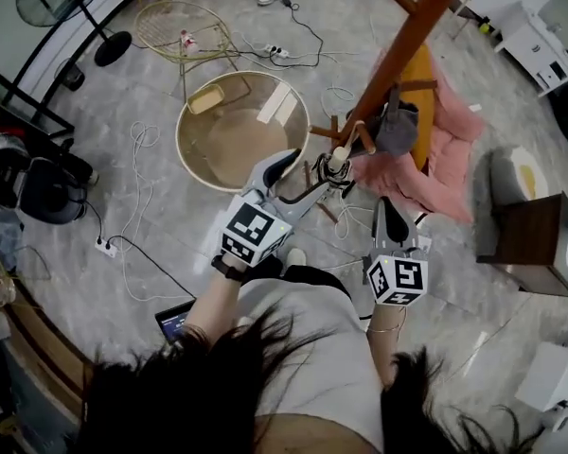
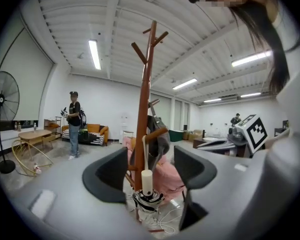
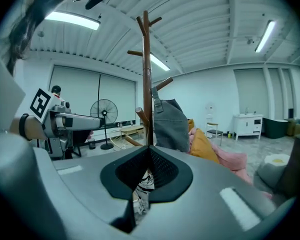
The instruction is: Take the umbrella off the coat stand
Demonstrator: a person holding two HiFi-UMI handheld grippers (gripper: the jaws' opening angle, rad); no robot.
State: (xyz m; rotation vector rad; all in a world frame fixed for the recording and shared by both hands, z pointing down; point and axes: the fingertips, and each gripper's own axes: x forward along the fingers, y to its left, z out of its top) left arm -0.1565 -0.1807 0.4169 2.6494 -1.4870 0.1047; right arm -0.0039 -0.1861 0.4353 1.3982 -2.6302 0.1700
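Two grippers face the brown wooden coat stand (image 2: pixel 142 109). Left gripper (image 2: pixel 150 166) jaws spread; the folded black-and-white umbrella with cream handle (image 2: pixel 147 183), hanging low on the stand, shows between them, gaps either side. Right gripper (image 3: pixel 149 154) jaws pressed together, empty.

I see a pale grey marbled floor (image 1: pixel 142 206) strewn with white cables (image 1: pixel 144 140), with a round tan tub (image 1: pixel 237 145) and a wire-frame chair (image 1: pixel 182 26) standing on it. White walls (image 2: pixel 110 104) rise to a ribbed ceiling (image 2: pixel 65 14) with lit strip lights (image 2: pixel 94 54). From here I also make out a pedestal fan (image 2: pixel 1 101) and an orange sofa (image 2: pixel 92 131) far back.
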